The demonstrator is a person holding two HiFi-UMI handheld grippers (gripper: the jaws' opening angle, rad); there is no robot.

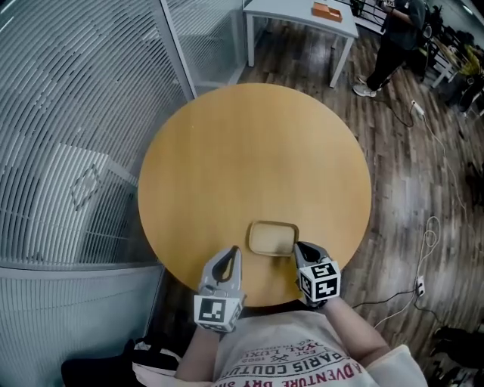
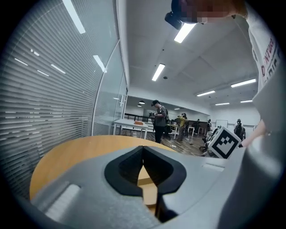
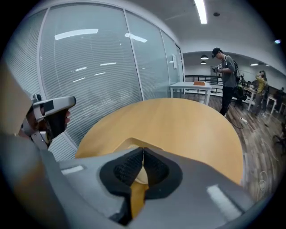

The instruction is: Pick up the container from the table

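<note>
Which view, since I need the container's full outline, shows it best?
The head view: the container lies almost whole, seen from above. The right gripper view shows just its near rim; the left gripper view, at most a sliver.

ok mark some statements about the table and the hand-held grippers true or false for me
1. The shallow tan rounded-rectangular container lies near the person's edge of the round wooden table. True.
2. The right hand-held gripper is clamped on the container. False: its jaws are together and empty, beside the container.
3. The left hand-held gripper has its jaws spread wide. False: they are shut, holding nothing.
4. An orange object lies on the white table farther back. True.
</note>
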